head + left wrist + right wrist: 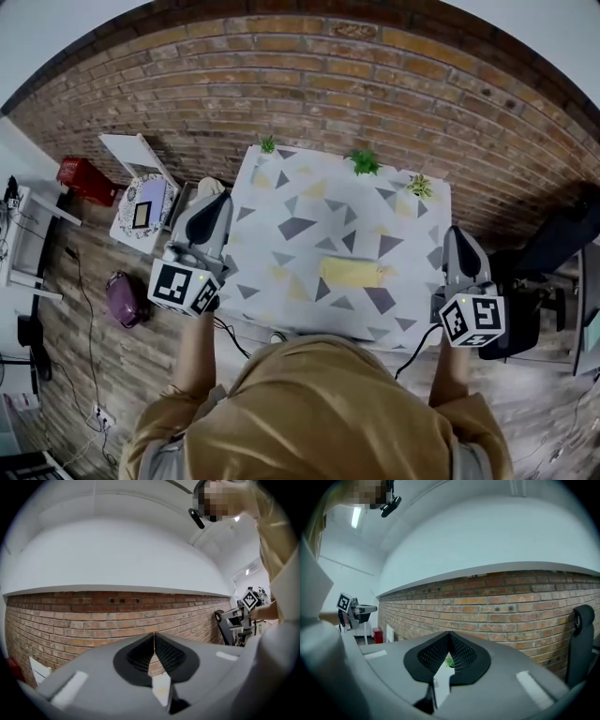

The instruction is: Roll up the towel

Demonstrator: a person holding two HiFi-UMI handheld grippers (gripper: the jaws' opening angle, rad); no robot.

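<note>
On the patterned table [281, 192] the towel [354, 273] lies rolled; left gripper [153, 639] and right gripper [449, 639], jaws together and empty, are best held clear of it.

No words, numbers or brand names could be read anywhere. The only sign-like marks were black-and-white square patterns, which were coded markers and not letters. One set stood on the cube [185, 286] of the left gripper [216, 202], another on the cube [472, 321] of the right gripper [457, 234]. The same kind of marker showed small and far off in each gripper view, on the other gripper's cube [250, 599] [343, 603]. A flat pad [142, 214] on the floor at the left carried a dark rectangle, too small to tell whether it held print.
</note>
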